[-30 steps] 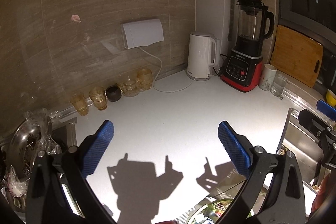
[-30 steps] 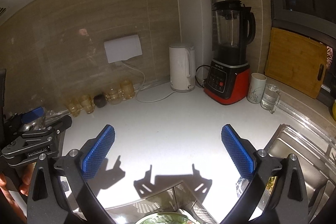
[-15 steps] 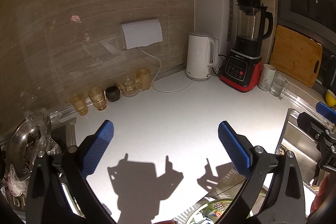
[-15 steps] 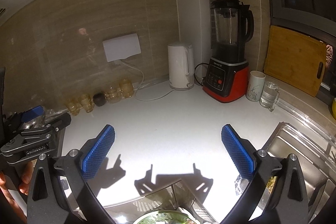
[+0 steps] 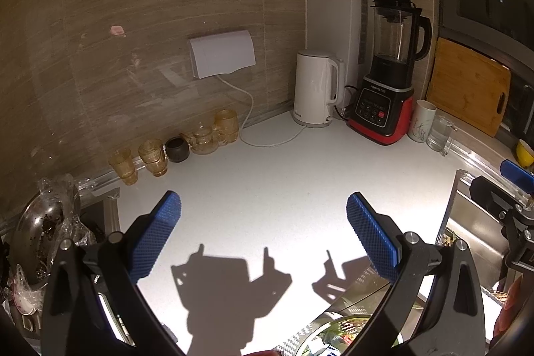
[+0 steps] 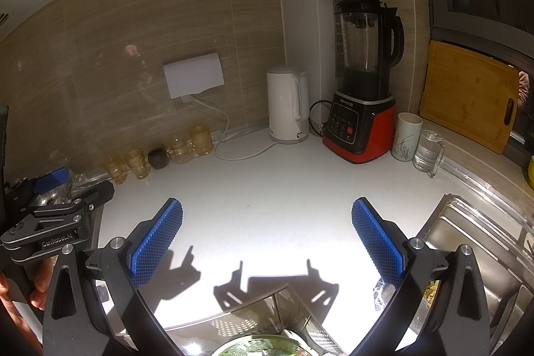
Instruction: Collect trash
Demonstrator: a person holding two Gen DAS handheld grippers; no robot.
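Note:
My left gripper (image 5: 263,232) is open and empty above the white countertop (image 5: 283,182). My right gripper (image 6: 267,236) is open and empty above the same countertop (image 6: 267,189). Each gripper also shows at the edge of the other's view: the right one (image 5: 510,199) and the left one (image 6: 56,209). A perforated metal basket with scraps inside sits at the bottom edge below both grippers (image 5: 337,336) (image 6: 260,346). Crumpled clear plastic (image 5: 56,189) lies on a metal bowl at the left. More scraps lie in the sink (image 6: 430,289).
A white kettle (image 5: 317,89), a red blender (image 5: 387,95), a white cup (image 5: 424,119) and a glass mug (image 5: 439,135) stand at the back right. Amber glasses (image 5: 153,155) line the wall. A wooden board (image 5: 467,89) leans at the right. The sink (image 6: 474,252) lies to the right.
Both views have shifted very slightly; the grippers stay open and hold nothing.

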